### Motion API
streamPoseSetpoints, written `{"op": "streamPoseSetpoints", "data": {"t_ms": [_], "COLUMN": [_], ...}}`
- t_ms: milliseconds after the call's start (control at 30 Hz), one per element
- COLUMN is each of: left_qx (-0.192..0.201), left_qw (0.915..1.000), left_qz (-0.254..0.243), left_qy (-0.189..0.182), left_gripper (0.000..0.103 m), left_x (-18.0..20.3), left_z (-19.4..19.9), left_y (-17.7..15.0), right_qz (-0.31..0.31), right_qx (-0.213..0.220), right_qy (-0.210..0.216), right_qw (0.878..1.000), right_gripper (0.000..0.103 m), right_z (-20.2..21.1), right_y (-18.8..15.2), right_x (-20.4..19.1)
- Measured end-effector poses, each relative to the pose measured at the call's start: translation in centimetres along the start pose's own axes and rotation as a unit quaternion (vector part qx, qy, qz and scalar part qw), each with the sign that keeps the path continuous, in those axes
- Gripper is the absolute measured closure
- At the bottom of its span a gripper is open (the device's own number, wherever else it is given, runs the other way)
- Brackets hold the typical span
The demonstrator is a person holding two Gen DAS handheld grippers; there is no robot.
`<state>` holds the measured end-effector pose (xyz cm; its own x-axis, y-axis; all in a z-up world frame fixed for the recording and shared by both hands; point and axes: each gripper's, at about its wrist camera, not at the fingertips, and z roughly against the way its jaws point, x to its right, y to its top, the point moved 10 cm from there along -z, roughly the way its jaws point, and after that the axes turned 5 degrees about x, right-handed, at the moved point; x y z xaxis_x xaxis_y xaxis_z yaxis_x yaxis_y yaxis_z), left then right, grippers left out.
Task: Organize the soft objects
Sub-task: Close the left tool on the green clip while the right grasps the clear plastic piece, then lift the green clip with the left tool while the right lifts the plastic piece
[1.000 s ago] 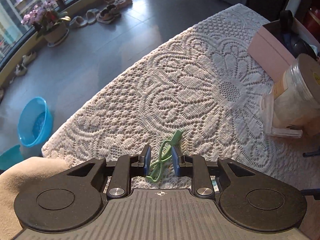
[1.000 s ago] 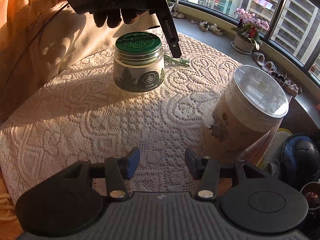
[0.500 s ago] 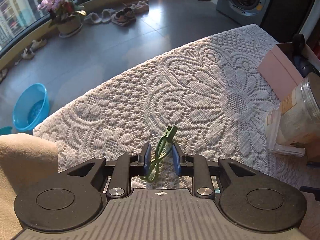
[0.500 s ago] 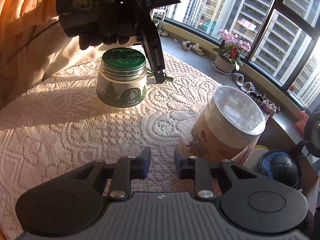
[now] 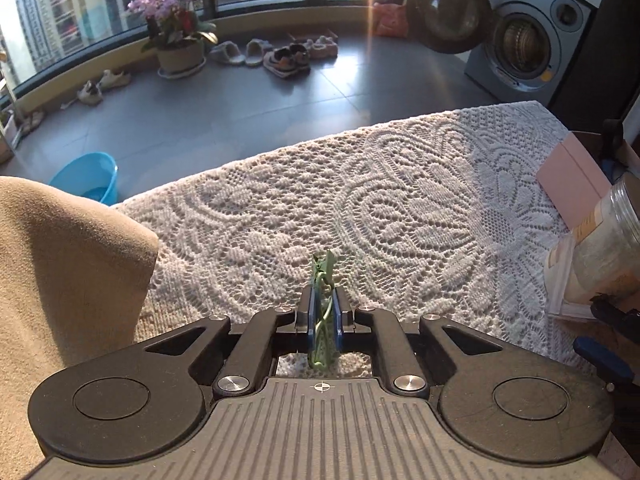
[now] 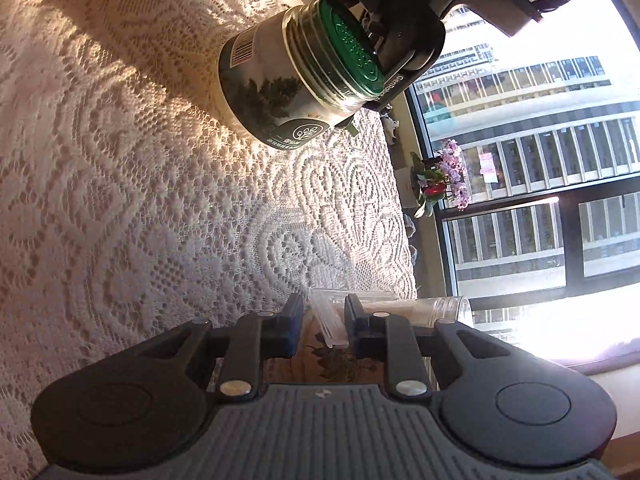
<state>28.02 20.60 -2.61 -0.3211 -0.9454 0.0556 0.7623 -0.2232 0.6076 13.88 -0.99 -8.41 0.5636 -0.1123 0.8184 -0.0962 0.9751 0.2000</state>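
Now clamped in the left tongs (image 5: 323, 322): a green clip (image 5: 322, 276), jaws just closed tight on it, tip poking out above the lace-covered worktop (image 5: 400, 208). Right tongs (image 6: 320, 330) rolled sideways, jaws just narrowed to a small gap, around the edge of a clear plastic jar (image 6: 444, 308); contact hard to judge. Green-lidded jar (image 6: 296, 80) standing farther off, under the left tongs.

White lace tablecloth (image 5: 400, 200) covering the table, green-lidded jar (image 6: 296, 76) standing upper centre, clear-lidded jar (image 5: 600, 256) sitting far right.
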Motion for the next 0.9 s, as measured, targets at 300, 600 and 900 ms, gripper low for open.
{"op": "streamPoseSetpoints", "data": {"t_ms": [300,600,900], "left_qx": [0.016,0.006,0.007], "left_qw": [0.9998,0.9999,0.9996], "left_qz": [-0.004,-0.005,0.023], "left_qy": [0.015,0.007,-0.013], "left_gripper": [0.093,0.092,0.09], "left_x": [-0.5,-0.3,-0.9], "left_z": [0.3,0.2,-0.1], "left_y": [0.2,0.1,-0.1], "right_qz": [-0.044,-0.288,0.005], "right_qx": [0.008,0.077,0.04], "right_qy": [-0.031,0.07,-0.025], "right_qw": [0.998,0.952,0.999], "right_gripper": [0.103,0.101,0.074], "right_z": [0.4,4.6,2.5], "right_y": [1.2,1.6,-0.7], "right_x": [2.1,5.3,0.7]}}
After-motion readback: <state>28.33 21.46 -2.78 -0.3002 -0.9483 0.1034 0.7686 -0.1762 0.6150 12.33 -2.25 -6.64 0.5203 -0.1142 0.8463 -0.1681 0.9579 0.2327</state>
